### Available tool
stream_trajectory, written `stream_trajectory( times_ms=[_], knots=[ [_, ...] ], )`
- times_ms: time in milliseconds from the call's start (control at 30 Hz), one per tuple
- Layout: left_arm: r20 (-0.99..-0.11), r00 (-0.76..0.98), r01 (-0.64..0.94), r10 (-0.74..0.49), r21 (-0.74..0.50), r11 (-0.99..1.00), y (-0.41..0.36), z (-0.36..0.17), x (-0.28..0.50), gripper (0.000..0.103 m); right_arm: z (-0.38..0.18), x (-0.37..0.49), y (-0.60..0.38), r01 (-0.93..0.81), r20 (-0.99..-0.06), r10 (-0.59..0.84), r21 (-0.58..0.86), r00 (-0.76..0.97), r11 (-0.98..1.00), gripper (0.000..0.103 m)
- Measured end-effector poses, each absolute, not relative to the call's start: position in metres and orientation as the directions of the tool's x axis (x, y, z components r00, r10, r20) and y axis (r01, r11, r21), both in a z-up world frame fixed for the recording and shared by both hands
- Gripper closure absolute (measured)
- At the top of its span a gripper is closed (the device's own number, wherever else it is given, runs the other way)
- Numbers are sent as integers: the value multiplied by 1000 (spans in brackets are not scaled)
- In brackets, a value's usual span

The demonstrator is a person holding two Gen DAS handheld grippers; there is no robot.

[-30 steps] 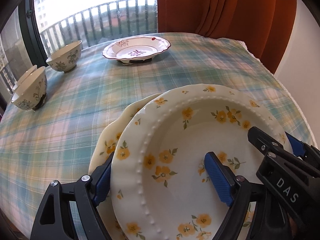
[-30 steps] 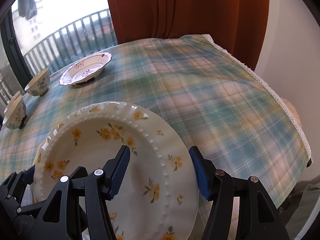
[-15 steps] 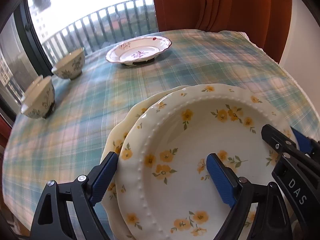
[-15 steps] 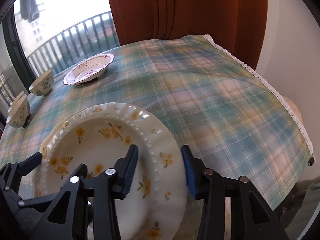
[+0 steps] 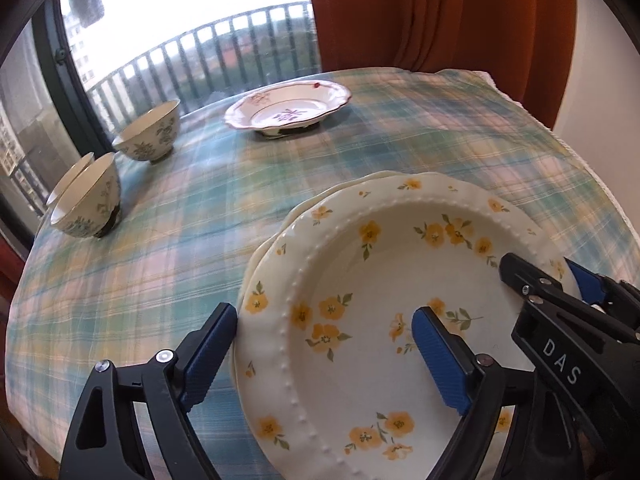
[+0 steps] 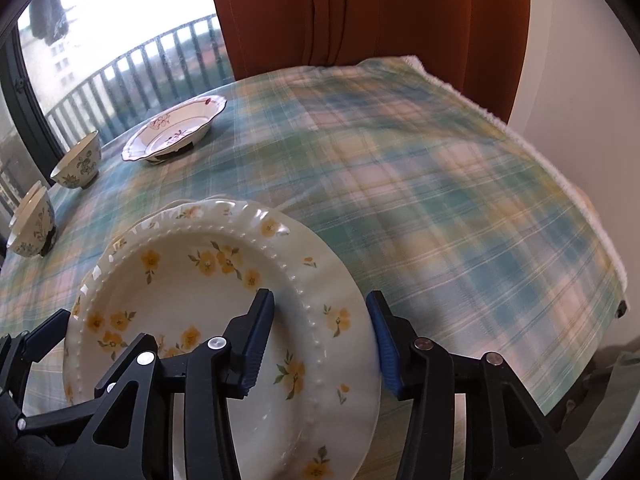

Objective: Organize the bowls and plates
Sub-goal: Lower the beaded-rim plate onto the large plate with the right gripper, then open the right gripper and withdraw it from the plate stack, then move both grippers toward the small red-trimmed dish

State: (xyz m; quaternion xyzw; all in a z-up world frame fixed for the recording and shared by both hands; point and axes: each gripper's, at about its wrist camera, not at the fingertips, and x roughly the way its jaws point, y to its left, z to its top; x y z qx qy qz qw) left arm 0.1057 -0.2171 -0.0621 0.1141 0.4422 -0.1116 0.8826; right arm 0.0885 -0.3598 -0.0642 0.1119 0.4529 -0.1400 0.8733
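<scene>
As stacked, plate (image 5: pixel 400 280) between tool (image 5: pixel 332 356) pads.

Plaid tablecloth (image 5: pixel 192 216), rust-orange curtain (image 5: pixel 440 12); balcony railing (image 5: pixel 208 60) behind window

Top yellow-flowered plate (image 5: pixel 384 280) now nearly square over the lower plate (image 5: pixel 266 246), only a thin crescent of the latter left showing at the left, previously a wide offset; right gripper (image 6: pixel 320 340) narrowed from a wide spread, jaws now bracketing the top plate's right rim
</scene>
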Motion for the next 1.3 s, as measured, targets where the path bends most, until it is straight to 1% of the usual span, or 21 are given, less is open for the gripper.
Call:
stream_trajectory(
  times_ms=[33,67,133,233,300,400,867,1067,1300],
  knots=[
    [-812,576,296,-100,94,950,-214,-63,106,12,-65,89,-356,351,-826,-156,53,542,935,48],
    [-816,568,295,-107,80,952,-211,-64,107,12,-65,90,-354,346,-826,-155,51,542,937,44],
    [-824,553,289,-124,50,956,-205,-65,108,12,-66,92,-352,354,-829,-166,41,534,934,43],
    [-825,551,280,-127,39,959,-198,-64,107,12,-65,93,-349,365,-833,-185,22,522,931,40],
    [-823,552,276,-135,28,961,-193,-62,107,12,-59,90,-342,365,-819,-201,11,538,931,32],
    [-816,559,273,-148,12,962,-183,-57,107,12,-47,87,-331,351,-792,-219,-6,570,936,23],
    [-739,651,267,-172,10,964,-135,-15,122,12,0,102,-276,257,-715,-138,60,685,965,23],
    [-662,730,276,-172,56,959,-130,6,133,14,18,125,-263,203,-691,-110,54,714,978,23],
    [-630,757,267,-174,55,962,-136,24,158,14,39,153,-256,145,-645,-93,27,758,989,23]
  ],
)
